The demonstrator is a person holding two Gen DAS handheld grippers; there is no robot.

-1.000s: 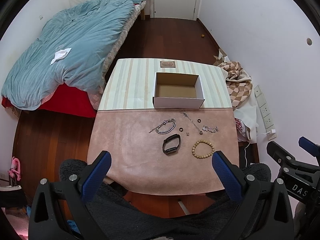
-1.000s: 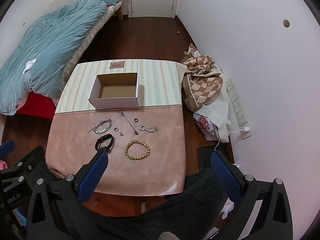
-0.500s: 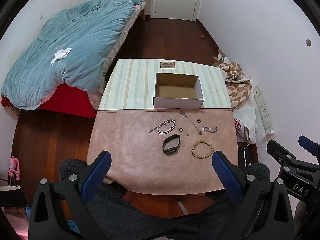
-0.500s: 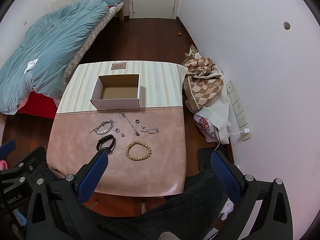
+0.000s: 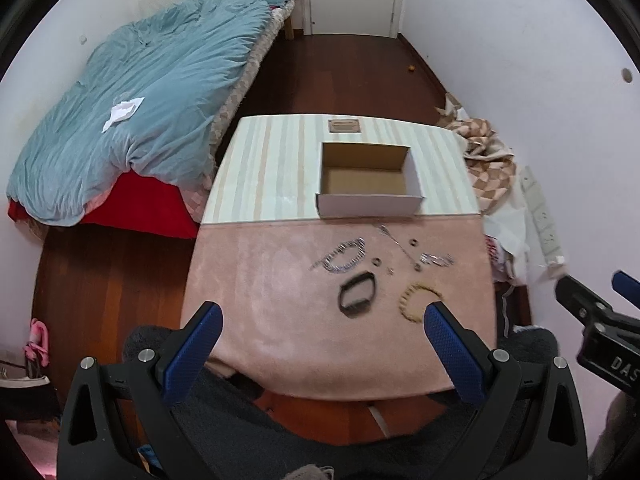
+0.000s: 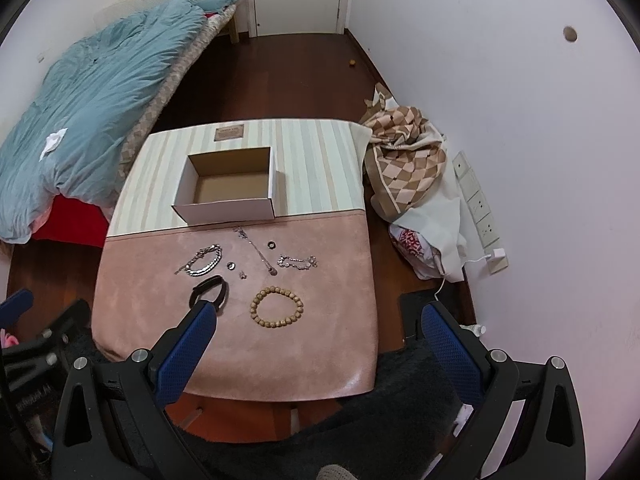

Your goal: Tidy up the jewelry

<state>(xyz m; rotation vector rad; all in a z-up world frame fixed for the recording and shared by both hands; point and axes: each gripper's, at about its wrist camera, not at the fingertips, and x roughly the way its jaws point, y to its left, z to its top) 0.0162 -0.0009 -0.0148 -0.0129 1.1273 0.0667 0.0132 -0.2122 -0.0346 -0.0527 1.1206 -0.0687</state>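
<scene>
Holding our left gripper (image 5: 320, 336) and right gripper (image 6: 320, 336) back with jaws spread wide and empty, we see the round wooden bead bracelet (image 6: 276, 307), black band (image 6: 210, 288) and silver chains (image 6: 202, 261) lying loose on the pink counter (image 6: 312, 352), presumably bound for the open white cardboard box (image 6: 226, 210) just beyond.

A table (image 6: 320, 340), pink in the lower half and striped above, fills mid-frame. An open cardboard box (image 6: 226, 210) sits on the stripes; chains, rings, a black band (image 6: 210, 290) and a bead bracelet (image 6: 276, 307) lie below it.
</scene>
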